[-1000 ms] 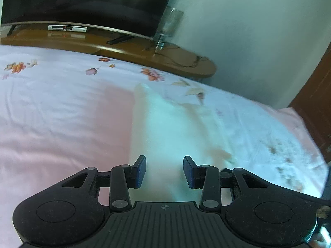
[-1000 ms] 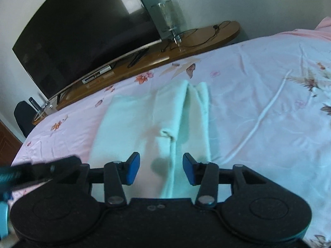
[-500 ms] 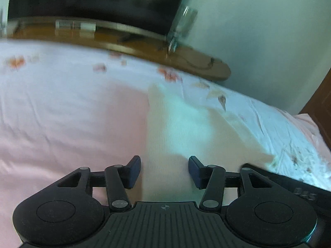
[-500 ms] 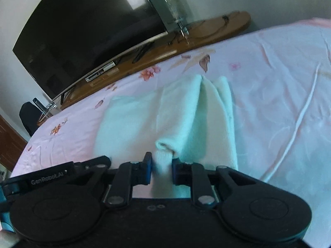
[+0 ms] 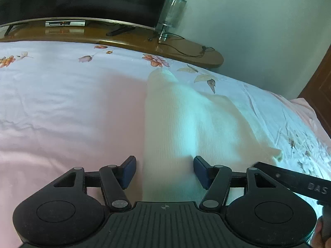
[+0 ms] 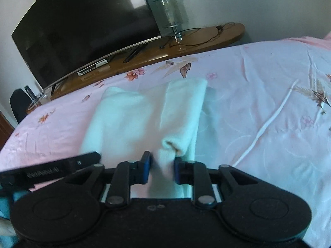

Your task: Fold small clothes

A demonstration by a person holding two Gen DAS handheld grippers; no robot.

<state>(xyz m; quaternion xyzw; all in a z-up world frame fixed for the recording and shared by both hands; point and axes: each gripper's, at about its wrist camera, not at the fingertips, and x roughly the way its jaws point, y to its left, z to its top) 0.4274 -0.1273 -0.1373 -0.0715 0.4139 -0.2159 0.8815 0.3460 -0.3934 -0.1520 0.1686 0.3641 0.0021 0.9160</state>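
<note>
A pale mint knit garment (image 5: 186, 124) lies flat on the pink floral bed sheet (image 5: 62, 113). My left gripper (image 5: 164, 170) hovers over the garment's near left edge, its jaws opening. Cloth lies under the gap, and neither pad touches it. In the right wrist view the garment (image 6: 124, 119) has a narrow folded strip (image 6: 182, 111) along its right side. My right gripper (image 6: 162, 169) sits at the near end of that strip. Its jaws are opening, with the bunched cloth end loose between the pads. Each view shows part of the other gripper's body at its edge.
A wooden TV stand (image 6: 186, 47) runs along the far side of the bed with a dark television (image 6: 82, 31), a glass lamp (image 6: 171, 14) and a cable. A white cord (image 6: 269, 122) lies on the sheet to the right. A brown door (image 5: 318, 95) stands at the right.
The right jaws closed on the end of the folded strip half a second ago and have since spread apart. The left jaws have widened steadily and now straddle the garment's left edge.
</note>
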